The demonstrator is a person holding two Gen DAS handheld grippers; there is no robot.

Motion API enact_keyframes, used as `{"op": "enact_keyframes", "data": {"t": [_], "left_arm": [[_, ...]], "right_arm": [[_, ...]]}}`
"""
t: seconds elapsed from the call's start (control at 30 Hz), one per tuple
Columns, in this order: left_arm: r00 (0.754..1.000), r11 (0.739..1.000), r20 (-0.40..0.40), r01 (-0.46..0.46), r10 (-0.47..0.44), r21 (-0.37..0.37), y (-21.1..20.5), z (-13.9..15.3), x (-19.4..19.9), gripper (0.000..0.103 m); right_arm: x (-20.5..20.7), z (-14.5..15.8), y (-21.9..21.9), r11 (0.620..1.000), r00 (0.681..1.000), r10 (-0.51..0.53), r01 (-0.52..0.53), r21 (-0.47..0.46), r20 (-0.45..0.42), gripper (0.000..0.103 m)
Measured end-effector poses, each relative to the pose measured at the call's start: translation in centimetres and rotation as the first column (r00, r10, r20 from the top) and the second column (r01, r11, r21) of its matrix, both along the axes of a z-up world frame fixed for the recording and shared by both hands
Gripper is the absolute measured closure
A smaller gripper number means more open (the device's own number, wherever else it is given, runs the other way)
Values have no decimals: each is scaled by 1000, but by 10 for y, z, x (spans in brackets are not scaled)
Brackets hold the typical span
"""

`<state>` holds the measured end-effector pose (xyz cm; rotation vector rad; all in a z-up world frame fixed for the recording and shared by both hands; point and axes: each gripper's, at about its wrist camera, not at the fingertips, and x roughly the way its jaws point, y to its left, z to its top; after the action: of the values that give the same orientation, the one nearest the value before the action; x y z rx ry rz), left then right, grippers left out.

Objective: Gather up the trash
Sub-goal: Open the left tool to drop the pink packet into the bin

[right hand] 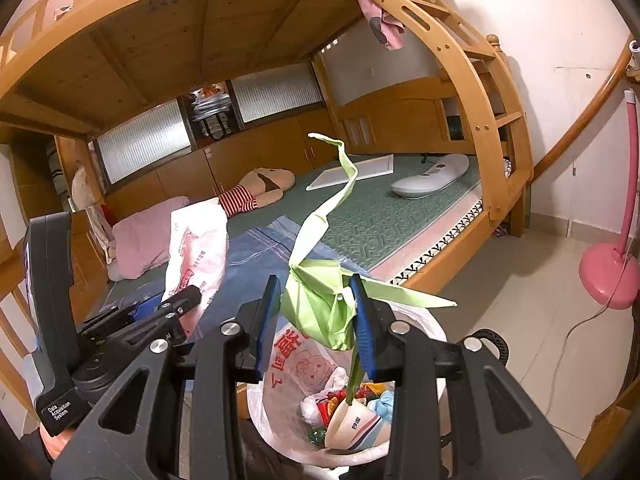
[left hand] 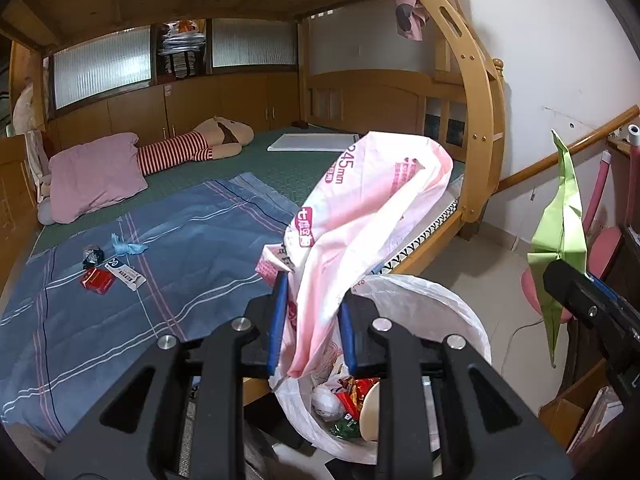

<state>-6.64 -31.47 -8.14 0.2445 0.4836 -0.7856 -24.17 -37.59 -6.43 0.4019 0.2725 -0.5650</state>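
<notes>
Left gripper (left hand: 312,320) in close, blue pads pinching a pink-white wrapper (left hand: 372,204) that sticks up above the bin (left hand: 460,312). Right gripper (right hand: 316,320) is narrowed on a folded green paper (right hand: 320,300), its long strip curling upward, also over the bin. I see the bin lined with a white bag, on the floor just beside the bed (left hand: 160,248); inside are a paper cup (right hand: 352,420), snack packs and crumpled tissue. More trash lies on the blue sheet, well apart from both grippers: a red box (left hand: 96,280), a white tube (left hand: 124,274), a dark wad (left hand: 93,256) and a blue scrap (left hand: 128,247). Pink pillow (left hand: 96,174) and striped plush (left hand: 192,148) sit further back.
</notes>
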Motion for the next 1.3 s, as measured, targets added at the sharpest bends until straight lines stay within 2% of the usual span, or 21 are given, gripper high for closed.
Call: {"op": "enact_keyframes", "data": {"t": [0.17,0.37,0.63,0.83,0.9,1.3], "left_arm": [[1000,1000,7,-16,16,16,-4,-2,3,78],[999,998,3,-51,50,25,-7,-8,5,78],[998,997,1,-67,67,36,-9,-12,6,77],[996,996,7,-85,85,40,-10,-13,7,77],[996,995,12,-89,88,45,-13,-15,5,77],[995,993,19,-100,99,56,-14,-20,7,77]], "right_arm": [[2,-2,0,1000,1000,-11,10,-6,-18,68],[3,-6,-3,997,996,-79,79,-3,-45,68],[10,-10,-1,985,981,-168,165,-42,-100,68],[14,-13,-2,965,955,-260,253,-70,-143,68],[17,-13,-3,951,936,-308,297,-89,-168,68],[24,-15,-1,935,914,-355,341,-103,-198,68]]}}
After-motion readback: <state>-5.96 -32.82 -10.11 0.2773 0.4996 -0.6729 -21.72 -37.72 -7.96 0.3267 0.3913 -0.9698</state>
